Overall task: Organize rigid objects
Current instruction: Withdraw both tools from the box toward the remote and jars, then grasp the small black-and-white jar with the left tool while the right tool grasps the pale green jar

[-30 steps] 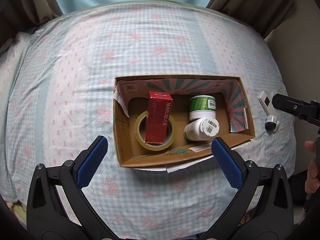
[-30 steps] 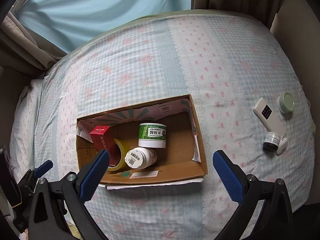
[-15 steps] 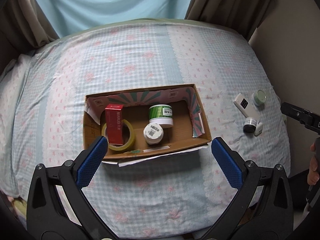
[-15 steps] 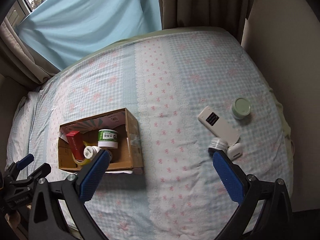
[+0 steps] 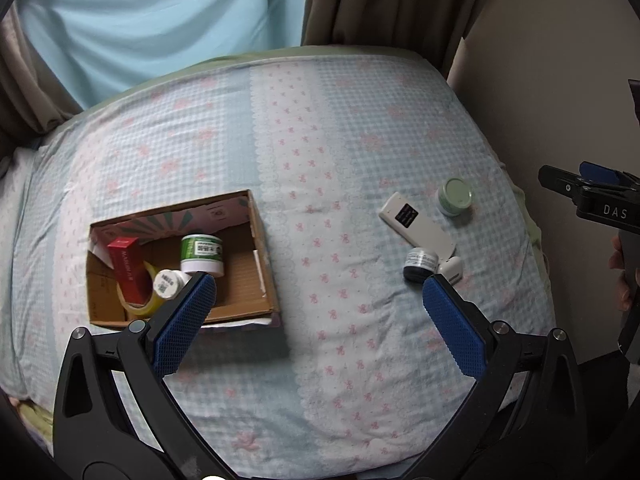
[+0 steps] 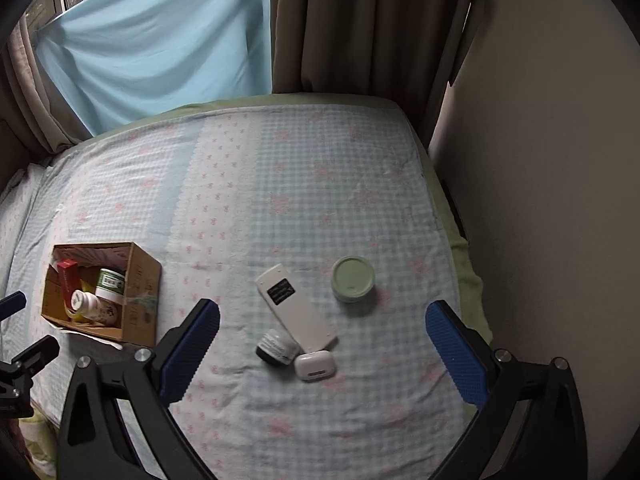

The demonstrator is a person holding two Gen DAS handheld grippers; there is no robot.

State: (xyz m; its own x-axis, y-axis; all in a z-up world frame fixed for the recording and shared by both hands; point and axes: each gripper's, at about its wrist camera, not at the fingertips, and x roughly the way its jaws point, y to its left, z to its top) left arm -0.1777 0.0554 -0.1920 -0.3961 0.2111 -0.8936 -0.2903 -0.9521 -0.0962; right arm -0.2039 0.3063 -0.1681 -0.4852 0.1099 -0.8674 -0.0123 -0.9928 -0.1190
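A cardboard box point(image 5: 264, 264) point(image 6: 140, 288) lies on the bed and holds a red carton point(image 5: 127, 270), a tape roll point(image 5: 146, 308), a green-labelled jar point(image 5: 202, 254) and a white bottle point(image 5: 170, 283). To its right lie a white remote point(image 6: 294, 308) point(image 5: 416, 226), a pale green round jar point(image 6: 353, 279) point(image 5: 455, 196), a small dark jar point(image 6: 276, 347) point(image 5: 418, 264) and a white earbud case point(image 6: 315, 366) point(image 5: 451, 268). My left gripper point(image 5: 318, 292) is open and empty above the bed. My right gripper point(image 6: 322, 320) is open and empty above the loose items.
The bed point(image 6: 280, 200) has a checked floral sheet. A wall point(image 6: 540, 160) runs close along the bed's right edge. Curtains point(image 6: 360, 32) and a blue cloth point(image 6: 160, 52) hang behind the far edge.
Both grippers have pulled back and swung right. The box has slid left in both views and the loose items have come toward the middle. Both stay open.
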